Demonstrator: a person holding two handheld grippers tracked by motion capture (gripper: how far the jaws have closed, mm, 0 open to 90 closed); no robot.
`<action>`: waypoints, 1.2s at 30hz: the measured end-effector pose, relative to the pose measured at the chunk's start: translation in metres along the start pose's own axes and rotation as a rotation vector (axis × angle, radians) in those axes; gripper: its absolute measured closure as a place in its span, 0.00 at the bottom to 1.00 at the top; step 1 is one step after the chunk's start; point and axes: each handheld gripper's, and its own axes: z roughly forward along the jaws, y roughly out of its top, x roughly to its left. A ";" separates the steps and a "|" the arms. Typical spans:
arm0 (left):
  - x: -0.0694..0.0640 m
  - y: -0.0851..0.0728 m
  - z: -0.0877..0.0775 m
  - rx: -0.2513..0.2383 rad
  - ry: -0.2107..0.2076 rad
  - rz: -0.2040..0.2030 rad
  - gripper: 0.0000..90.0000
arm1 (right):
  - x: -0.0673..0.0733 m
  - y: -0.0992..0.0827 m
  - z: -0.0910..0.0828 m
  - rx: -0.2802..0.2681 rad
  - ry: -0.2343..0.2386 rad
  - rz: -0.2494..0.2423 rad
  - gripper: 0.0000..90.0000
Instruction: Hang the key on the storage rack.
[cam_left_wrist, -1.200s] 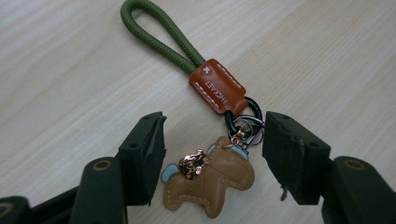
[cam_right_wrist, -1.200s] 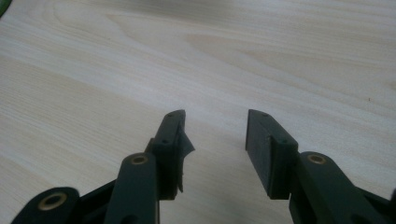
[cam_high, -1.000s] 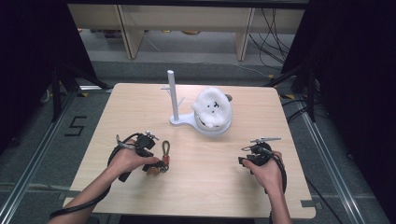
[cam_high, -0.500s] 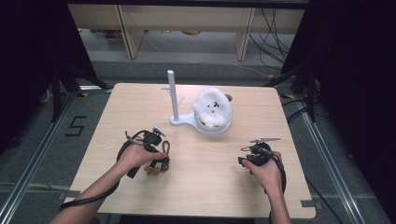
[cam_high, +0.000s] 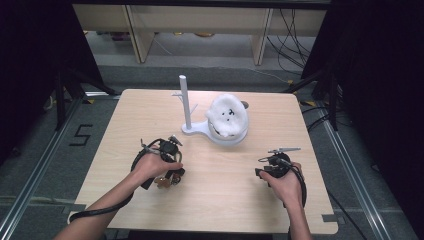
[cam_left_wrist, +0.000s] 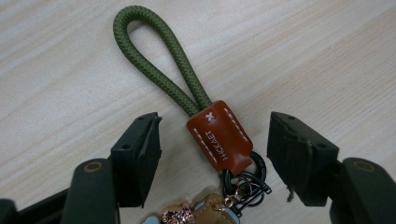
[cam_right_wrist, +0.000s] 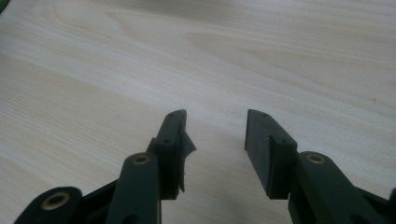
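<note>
Straddling keychain (cam_left_wrist: 219, 140) lower centre | left gripper (cam_left_wrist: 215, 149) jaws wide, leather tab between, untouched | rope loop runs away to upper left | right gripper (cam_right_wrist: 215, 140) half-open, empty, farther off

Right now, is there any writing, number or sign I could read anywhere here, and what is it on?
"HICKAET", stitched-edged brown leather tab of the keychain, beside a small white cross mark; some letters are hard to make out.
"5", marked in black on the floor left of the table.
The black marks on the white plush are too small to read.
</note>
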 end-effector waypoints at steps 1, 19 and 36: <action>-0.002 0.000 0.001 0.006 0.007 -0.017 0.41 | 0.000 0.000 -0.001 0.023 0.001 -0.003 0.66; 0.001 0.003 0.001 0.108 -0.012 0.063 0.60 | 0.000 -0.002 0.001 0.014 0.015 0.026 0.66; -0.003 0.010 0.005 0.097 0.023 0.030 0.53 | 0.001 -0.002 0.001 0.020 0.012 0.042 0.65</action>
